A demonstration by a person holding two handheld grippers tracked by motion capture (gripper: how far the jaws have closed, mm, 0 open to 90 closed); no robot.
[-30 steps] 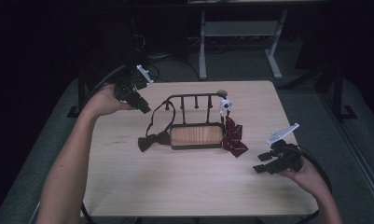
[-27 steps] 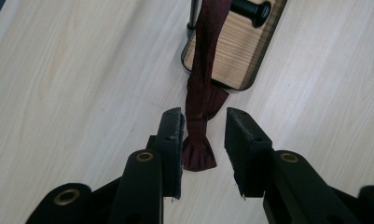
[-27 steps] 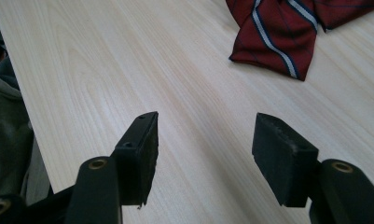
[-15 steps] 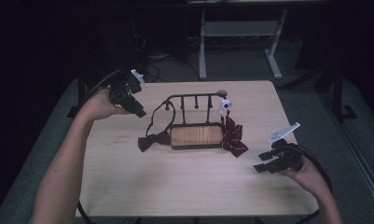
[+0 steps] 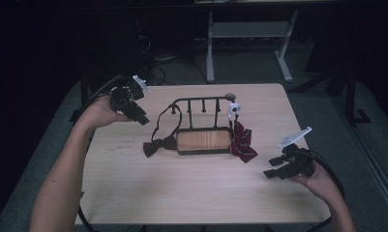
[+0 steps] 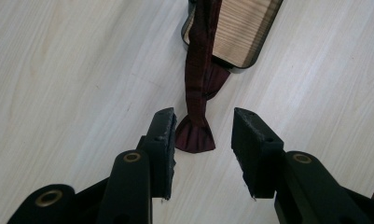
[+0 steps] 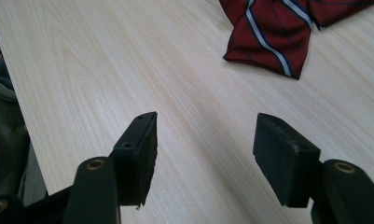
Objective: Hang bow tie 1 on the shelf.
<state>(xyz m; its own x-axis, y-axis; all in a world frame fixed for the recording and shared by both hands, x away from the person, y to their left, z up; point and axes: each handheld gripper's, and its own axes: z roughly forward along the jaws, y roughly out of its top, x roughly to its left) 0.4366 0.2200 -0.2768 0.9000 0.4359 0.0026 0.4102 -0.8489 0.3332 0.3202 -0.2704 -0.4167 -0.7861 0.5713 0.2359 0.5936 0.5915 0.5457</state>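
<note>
The jaws of the left gripper (image 6: 201, 135) are seen parted with nothing clamped; they have just been opening, and the dark maroon bow tie (image 6: 196, 135) is framed in the gap between them, lying on the table farther off, untouched. In the high view this left gripper (image 5: 141, 118) is held above the far left part of the light wooden table (image 5: 191, 193), apart from the bow tie (image 5: 157, 146), whose strap is looped over the black metal rack with a wooden base (image 5: 203, 140) at the table's middle. The jaws of the right gripper (image 7: 205, 154) are spread wide over bare wood, released. The right gripper (image 5: 274, 170) is held low near the right edge, and the red striped bow tie (image 7: 278, 32) is seen beyond it, just right of the rack.
</note>
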